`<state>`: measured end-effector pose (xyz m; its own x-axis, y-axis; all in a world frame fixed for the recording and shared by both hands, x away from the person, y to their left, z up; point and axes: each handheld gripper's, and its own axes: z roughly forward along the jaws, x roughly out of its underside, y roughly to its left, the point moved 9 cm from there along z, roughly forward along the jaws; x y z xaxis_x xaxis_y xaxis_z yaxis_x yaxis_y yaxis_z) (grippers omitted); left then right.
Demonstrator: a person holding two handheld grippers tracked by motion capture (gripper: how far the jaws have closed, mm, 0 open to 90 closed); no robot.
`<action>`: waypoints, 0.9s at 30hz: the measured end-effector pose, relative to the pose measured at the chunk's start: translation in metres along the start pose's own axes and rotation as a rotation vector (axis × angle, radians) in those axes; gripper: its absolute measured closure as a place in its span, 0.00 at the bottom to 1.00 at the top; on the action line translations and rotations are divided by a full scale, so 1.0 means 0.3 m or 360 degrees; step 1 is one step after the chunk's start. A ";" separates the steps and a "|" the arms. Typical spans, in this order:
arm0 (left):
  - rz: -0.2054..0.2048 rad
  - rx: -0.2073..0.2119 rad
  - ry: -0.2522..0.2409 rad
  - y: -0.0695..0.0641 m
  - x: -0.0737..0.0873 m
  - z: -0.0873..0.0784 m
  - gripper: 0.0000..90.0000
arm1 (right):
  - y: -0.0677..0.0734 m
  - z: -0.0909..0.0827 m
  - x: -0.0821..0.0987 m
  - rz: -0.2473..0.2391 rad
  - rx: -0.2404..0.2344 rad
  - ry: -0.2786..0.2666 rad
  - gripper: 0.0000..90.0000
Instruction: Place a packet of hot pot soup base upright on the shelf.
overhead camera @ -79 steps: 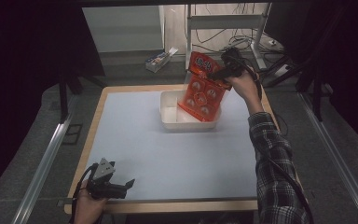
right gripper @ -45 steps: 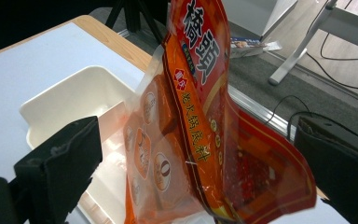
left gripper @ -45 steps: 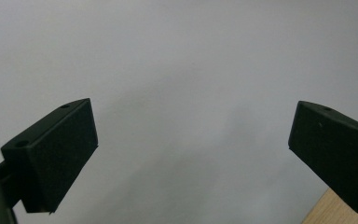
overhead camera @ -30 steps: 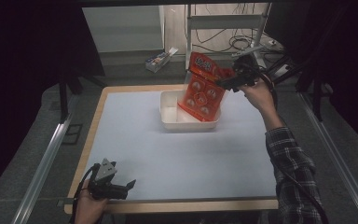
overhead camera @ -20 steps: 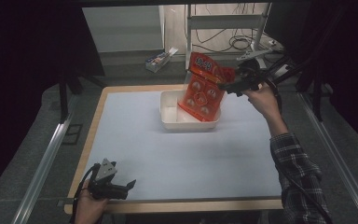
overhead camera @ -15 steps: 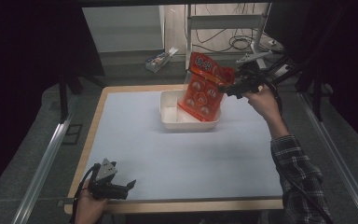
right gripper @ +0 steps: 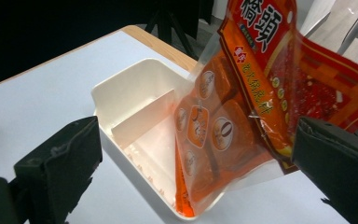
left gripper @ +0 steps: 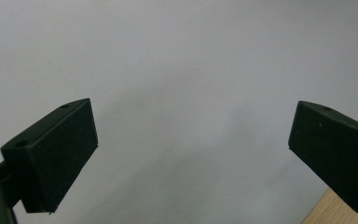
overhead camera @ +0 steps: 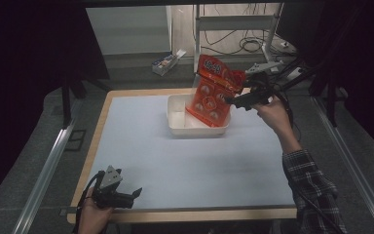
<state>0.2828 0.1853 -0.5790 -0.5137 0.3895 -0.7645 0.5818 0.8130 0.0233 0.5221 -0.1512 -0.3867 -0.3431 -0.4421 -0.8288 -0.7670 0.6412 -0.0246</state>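
1. Grey-blue matting covers the table (overhead camera: 175, 161); at its near left corner your left gripper (overhead camera: 135, 193) rests low over the mat. Its own view has the 2 black jaws spread wide with nothing between them, the wooden table edge (left gripper: 335, 210) showing by the right jaw. It is well apart from the work.

2. White plastic tray (overhead camera: 180, 119) sits toward the far side of the table, a divider (right gripper: 142, 119) splitting it into 2 compartments. Judged rigid and light, it may slide on the mat if the pouch drags on its wall.

3. Red-orange pouch (overhead camera: 214, 95) stands tilted in the tray's right compartment, bottom corner down inside, top leaning out over the far right rim. The film is glossy, with a clear lower part that shows flat blocks inside (right gripper: 214, 135), so expect it to be soft, slippery and floppy, with its weight low.

4. Take hold on the flat sealed edge or the printed top band (right gripper: 261, 28), not the bulging middle, where the film would likely buckle and slip. Squeeze gently; the contents may crush.

5. Your right gripper (overhead camera: 230, 101) is at the pouch's right edge. In its own view the jaws stand wide apart, the right one against the pouch edge, gripping nothing; the pouch leans there rather than being pinched, so it could topple.
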 end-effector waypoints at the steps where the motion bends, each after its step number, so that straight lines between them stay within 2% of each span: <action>1: 0.0000 0.0001 -0.0001 0.000 0.000 0.000 0.01 | 0.005 -0.001 0.002 0.0005 -0.0004 -0.0008 0.02; 13: 0.0006 0.0000 0.0001 -0.001 0.000 0.001 0.01 | 0.055 0.002 0.052 -0.0020 -0.0039 -0.0011 0.02; 20: 0.0008 0.0001 0.0002 -0.003 0.000 0.002 0.01 | 0.087 0.006 0.077 -0.0062 -0.0046 -0.0017 0.02; 27: 0.0011 0.0000 0.0001 -0.003 0.000 0.002 0.01 | 0.111 0.012 0.108 -0.0093 -0.0029 -0.0025 0.02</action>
<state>0.2827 0.1843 -0.5793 -0.5100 0.3958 -0.7637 0.5853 0.8103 0.0290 0.4874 -0.1418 -0.4162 -0.2890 -0.4681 -0.8351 -0.7950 0.6033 -0.0630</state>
